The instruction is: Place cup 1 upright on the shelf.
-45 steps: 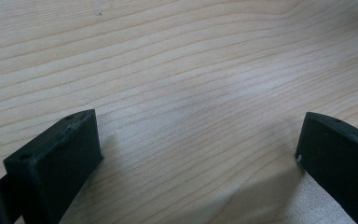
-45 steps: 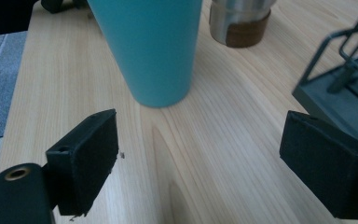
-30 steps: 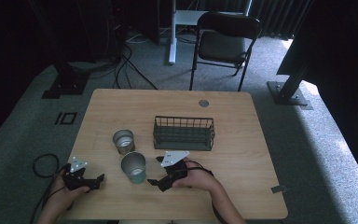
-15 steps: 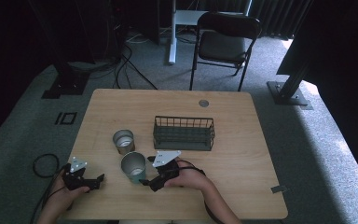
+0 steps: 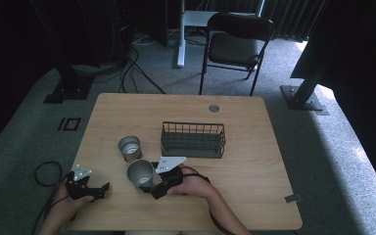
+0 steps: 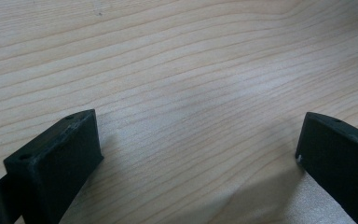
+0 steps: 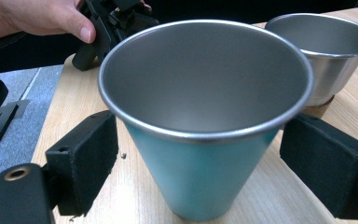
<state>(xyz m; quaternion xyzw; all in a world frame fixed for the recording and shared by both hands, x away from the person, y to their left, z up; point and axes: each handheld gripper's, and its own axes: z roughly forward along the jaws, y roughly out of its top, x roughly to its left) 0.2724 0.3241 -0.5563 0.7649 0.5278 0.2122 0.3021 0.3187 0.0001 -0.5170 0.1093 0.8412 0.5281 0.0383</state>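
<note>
A teal cup with a steel inside stands upright on the wooden table. My right gripper is open with one jaw on each side of the cup, close to its wall but not pressing it. From above, the cup is just left of the right gripper. A second steel cup stands behind it, also seen past the right jaw. My left gripper rests at the table's front left corner, open over bare wood.
A dark wire basket stands at the middle of the table, behind the right hand. A small round grommet sits near the far edge. A folding chair and cables lie beyond the table.
My right gripper has slid left toward the teal cup and now straddles it. The left gripper has stayed put.
</note>
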